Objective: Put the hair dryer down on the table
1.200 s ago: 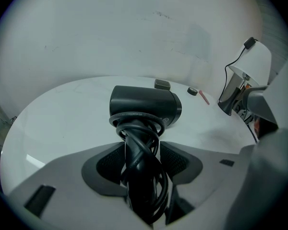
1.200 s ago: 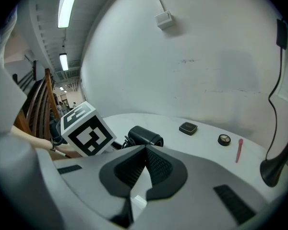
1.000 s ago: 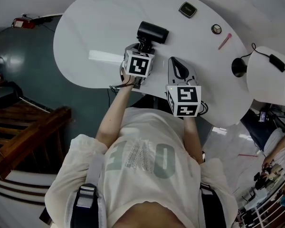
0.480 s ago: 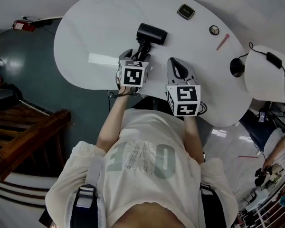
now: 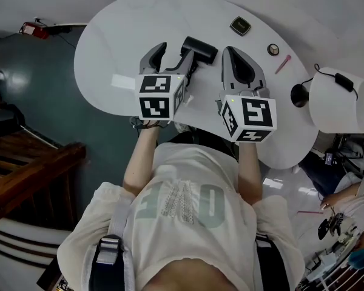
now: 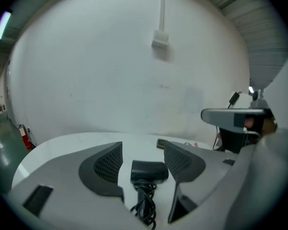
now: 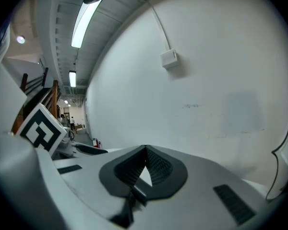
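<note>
Hair dryer lies on table, upper centre of frame. Left gripper jaws have just been opening, wide apart, not touching dryer. Right gripper closed, empty.

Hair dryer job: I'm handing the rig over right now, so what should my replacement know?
Left gripper: jaws have just been opening and stand wide apart, gripping nothing.
Right gripper: jaws together, empty.
Hair dryer: lies on the white table, seen beyond the left jaws and touched by neither gripper.
Done: the dryer is down and released.
Left: nothing of the task, it seems; just keep both grippers off it.
</note>
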Motion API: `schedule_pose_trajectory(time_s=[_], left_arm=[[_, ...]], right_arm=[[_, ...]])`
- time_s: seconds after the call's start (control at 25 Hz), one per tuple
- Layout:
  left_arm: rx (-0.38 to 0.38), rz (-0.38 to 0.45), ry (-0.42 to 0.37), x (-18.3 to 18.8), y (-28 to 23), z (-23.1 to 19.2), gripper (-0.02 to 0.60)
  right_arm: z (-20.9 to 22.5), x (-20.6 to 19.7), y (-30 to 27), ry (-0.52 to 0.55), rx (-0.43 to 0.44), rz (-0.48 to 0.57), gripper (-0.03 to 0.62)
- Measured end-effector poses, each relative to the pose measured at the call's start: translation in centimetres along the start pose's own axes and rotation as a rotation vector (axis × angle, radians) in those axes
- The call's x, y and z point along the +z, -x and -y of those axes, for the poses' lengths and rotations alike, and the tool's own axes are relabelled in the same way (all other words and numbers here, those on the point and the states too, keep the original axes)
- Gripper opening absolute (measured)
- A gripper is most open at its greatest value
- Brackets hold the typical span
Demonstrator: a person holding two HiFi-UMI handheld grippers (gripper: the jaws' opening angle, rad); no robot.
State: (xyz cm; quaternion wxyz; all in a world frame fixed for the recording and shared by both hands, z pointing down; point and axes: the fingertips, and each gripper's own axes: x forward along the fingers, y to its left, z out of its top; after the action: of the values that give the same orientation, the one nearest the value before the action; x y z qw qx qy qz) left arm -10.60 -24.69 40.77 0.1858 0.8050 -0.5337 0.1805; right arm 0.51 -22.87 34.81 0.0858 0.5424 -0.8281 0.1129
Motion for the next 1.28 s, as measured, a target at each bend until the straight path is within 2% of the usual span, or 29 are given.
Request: schedule_pose_trajectory(time_s=[0.04, 0.12, 0.24, 0.36, 0.68, 0.88, 1.28], left_arm=[[-0.002, 0.053, -0.001, 1.7, 1.0, 0.2, 0.272], [0.004, 0.147, -0.012, 4.4, 3.0, 0.6, 0.208], [0.007, 0.247, -0.049, 7.2, 5.7, 1.1, 0.133], [0.043, 0.339, -0.073, 9.0, 8.3, 0.9, 0.015], [0.088, 0.397, -0.076, 9.9, 10.4, -0.4, 0.008], [0.085, 0.414, -0.080, 10.2, 10.9, -0.1, 0.008], [0.076, 0.446, -0.089, 11.3, 12.0, -0.1, 0.006]], right_arm=[[-0.3, 1.0, 0.3, -0.003, 0.000, 0.029, 0.005], [-1.0, 2.6, 0.8, -0.004, 0.006, 0.074, 0.005], [-2.2, 4.3, 1.6, 0.015, 0.016, 0.119, 0.005], [-3.2, 5.2, 2.1, 0.030, 0.020, 0.147, 0.005], [-4.7, 5.8, 2.2, 0.070, 0.042, 0.167, 0.005], [-5.1, 5.7, 2.0, 0.077, 0.065, 0.156, 0.005], [-5.4, 5.8, 2.2, 0.063, 0.051, 0.146, 0.005]])
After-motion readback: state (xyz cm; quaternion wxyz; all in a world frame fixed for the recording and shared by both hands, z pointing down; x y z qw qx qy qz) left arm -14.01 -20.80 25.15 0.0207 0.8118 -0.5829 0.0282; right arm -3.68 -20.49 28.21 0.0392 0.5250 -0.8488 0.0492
